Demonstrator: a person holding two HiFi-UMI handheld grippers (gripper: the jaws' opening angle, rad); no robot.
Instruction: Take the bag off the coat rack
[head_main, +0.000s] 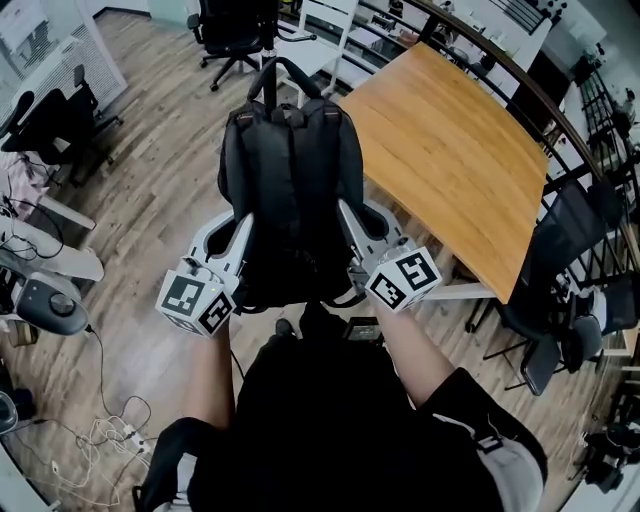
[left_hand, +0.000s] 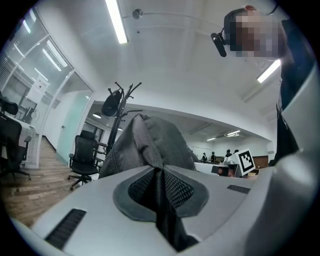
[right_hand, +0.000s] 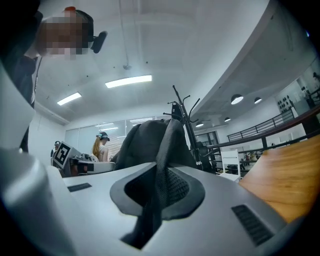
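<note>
A black backpack (head_main: 290, 190) hangs upright between my two grippers, straight in front of the person. My left gripper (head_main: 243, 228) is shut on a fold of mesh fabric at the bag's left side. On the bag's right side, my right gripper (head_main: 346, 218) is shut on a similar fold. In the left gripper view the backpack (left_hand: 150, 145) rises above the left gripper (left_hand: 159, 186), with the coat rack (left_hand: 120, 107) behind it. The right gripper (right_hand: 160, 187) pinches a dark strap under the backpack (right_hand: 142, 142). The rack's pole (head_main: 268, 85) stands by the bag's top loop; I cannot tell whether the loop is on a hook.
A wooden table (head_main: 450, 150) stands close on the right, with a black chair (head_main: 565, 270) beyond it. Office chairs (head_main: 235, 30) stand behind the rack. Cables (head_main: 100, 430) lie on the wood floor at lower left. A dark item (left_hand: 111, 102) hangs on the rack.
</note>
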